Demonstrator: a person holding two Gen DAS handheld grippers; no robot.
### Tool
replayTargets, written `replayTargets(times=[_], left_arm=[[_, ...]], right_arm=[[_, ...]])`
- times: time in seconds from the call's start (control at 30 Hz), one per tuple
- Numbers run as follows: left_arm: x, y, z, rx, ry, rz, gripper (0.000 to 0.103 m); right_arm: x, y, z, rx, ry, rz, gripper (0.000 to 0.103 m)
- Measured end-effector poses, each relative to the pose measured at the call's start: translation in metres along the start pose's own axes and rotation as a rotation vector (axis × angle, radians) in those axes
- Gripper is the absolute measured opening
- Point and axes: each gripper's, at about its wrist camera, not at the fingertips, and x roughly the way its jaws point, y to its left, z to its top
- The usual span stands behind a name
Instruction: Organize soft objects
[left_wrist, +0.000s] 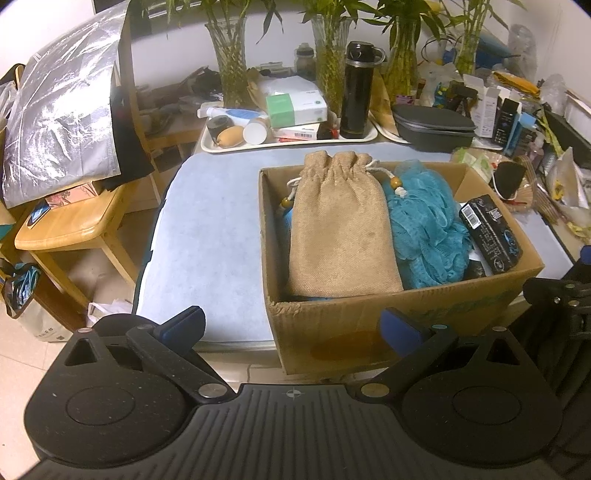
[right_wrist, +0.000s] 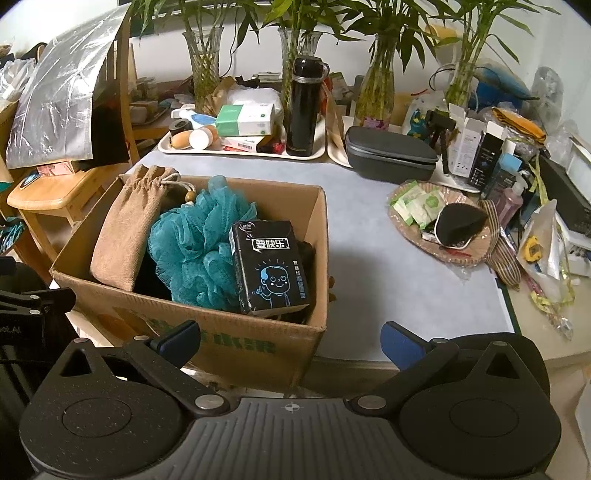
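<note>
My left gripper (left_wrist: 293, 328) and right gripper (right_wrist: 291, 341) are both spread, empty. In the cardboard box (left_wrist: 369, 325), burlap pouch (left_wrist: 341, 229) and blue mesh loofah (left_wrist: 424, 229) hide dark, indistinct items beneath.

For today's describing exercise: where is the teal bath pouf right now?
In both views the pouf sits inside the cardboard box, between the burlap bag and the black packet.
</note>
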Motion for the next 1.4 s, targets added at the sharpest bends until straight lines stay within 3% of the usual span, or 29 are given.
replayTargets(times=[1.4], left_arm=[[0.002,0.015,-0.004,0.032,0.010,-0.028,0.103]], right_arm=[[0.000,-0.004,-0.005,-0.016,0.009,0.017,0.103]])
